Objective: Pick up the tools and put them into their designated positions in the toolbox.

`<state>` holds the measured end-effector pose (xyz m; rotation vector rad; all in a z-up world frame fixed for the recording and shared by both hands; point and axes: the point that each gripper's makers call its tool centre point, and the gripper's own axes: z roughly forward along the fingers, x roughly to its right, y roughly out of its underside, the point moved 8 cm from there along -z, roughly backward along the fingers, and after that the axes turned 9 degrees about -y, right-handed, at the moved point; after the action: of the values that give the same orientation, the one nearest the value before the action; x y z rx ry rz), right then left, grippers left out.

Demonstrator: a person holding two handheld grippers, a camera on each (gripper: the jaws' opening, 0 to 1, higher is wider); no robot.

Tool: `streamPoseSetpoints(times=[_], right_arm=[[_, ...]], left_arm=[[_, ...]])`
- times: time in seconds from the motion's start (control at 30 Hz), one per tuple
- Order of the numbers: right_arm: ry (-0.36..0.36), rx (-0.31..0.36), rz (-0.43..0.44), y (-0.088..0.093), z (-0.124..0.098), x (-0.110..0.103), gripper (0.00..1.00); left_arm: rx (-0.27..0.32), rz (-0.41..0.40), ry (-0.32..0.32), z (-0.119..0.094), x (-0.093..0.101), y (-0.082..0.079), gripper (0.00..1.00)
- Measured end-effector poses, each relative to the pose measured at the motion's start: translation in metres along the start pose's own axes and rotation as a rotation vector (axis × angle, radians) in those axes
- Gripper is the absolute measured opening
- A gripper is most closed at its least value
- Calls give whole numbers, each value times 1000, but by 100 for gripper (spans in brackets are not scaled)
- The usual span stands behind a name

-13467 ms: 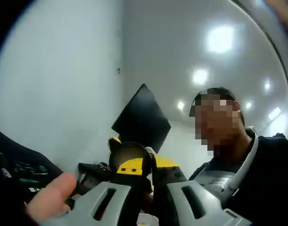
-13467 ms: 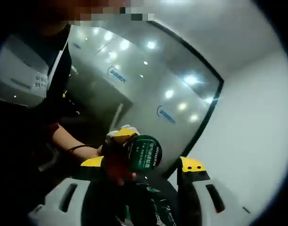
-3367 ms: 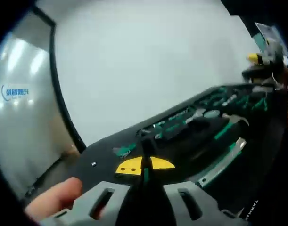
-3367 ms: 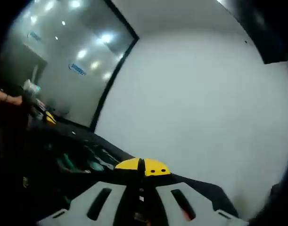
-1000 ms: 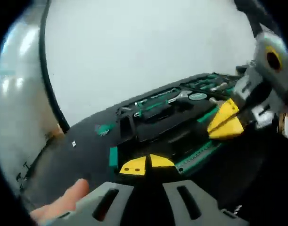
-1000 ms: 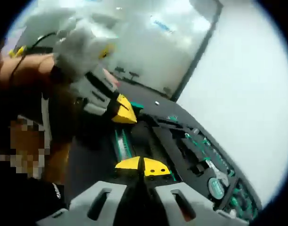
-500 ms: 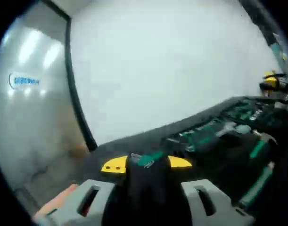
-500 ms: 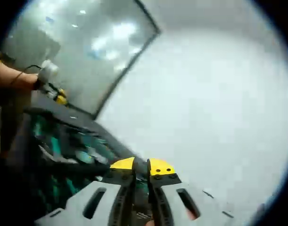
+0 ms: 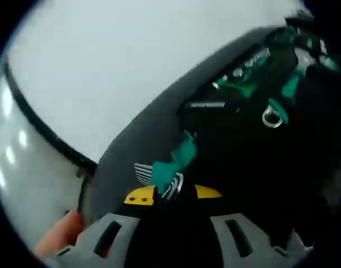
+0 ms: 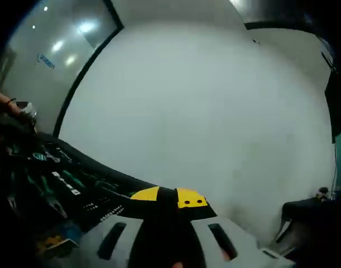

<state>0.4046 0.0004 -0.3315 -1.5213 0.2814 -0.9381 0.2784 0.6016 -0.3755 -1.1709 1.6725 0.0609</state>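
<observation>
Left gripper (image 9: 173, 193) is clamped on a green-holdered hex key set (image 9: 167, 170) — silver keys fanned out above its yellow tips, just over the dark toolbox (image 9: 254, 128). Right gripper (image 10: 167, 196) has its jaws together, nothing between them; toolbox (image 10: 58, 190) lies below-left — green-handled tools seated inside.

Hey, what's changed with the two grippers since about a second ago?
The left gripper has taken hold of a green holder of hex keys; a second ago its jaws held nothing. The other gripper has left the left gripper view. The right gripper stays shut and empty. The black toolbox still holds its green tools.
</observation>
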Motion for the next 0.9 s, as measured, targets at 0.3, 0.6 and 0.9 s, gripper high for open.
streamPoseSetpoints(times=[0.3,0.6,0.9], right_arm=[[-43,11,-101,-3,6,-11,7],[-2,6,-15,2,2,1,7],[-24,-20,-29,5,4,-4,7]], left_arm=[[54,44,-24,13,4,2,3],[129,25,-115,-29,-13,5,0],[176,-93,-34,-87,-27,-4,0]])
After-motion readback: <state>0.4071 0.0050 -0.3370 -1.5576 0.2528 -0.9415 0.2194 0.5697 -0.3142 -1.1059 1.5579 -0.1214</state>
